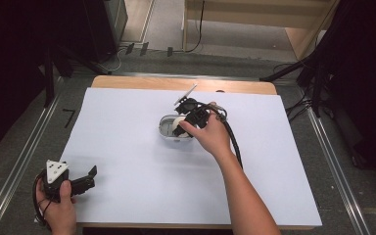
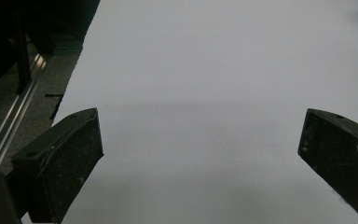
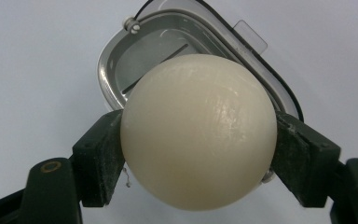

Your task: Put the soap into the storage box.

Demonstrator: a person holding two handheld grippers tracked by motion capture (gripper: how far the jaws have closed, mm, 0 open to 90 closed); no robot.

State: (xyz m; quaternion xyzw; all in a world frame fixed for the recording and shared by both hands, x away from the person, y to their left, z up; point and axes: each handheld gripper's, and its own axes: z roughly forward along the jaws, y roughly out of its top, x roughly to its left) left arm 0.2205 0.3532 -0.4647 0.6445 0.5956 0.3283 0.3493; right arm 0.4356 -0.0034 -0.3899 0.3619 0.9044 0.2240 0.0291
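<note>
The right tool (image 3: 198, 154) pinches a cream-white ball (image 3: 198, 130) — its 2 black jaws press on the ball's opposite sides, as the right gripper view shows. The ball hangs just above a small oval metal tray (image 3: 121, 70) with a clear plastic rim, which lies on the white surface (image 1: 127, 147) near its middle. In the high view the right tool (image 1: 185, 125) sits over that tray (image 1: 165, 128), the hand wrapped around it and a black cable trailing back along the forearm. The left tool (image 1: 90, 176) rests at the near left corner of the surface, well apart from the tray — its jaws spread wide with nothing between them, pale surface (image 2: 205, 70) ahead in the left gripper view.
</note>
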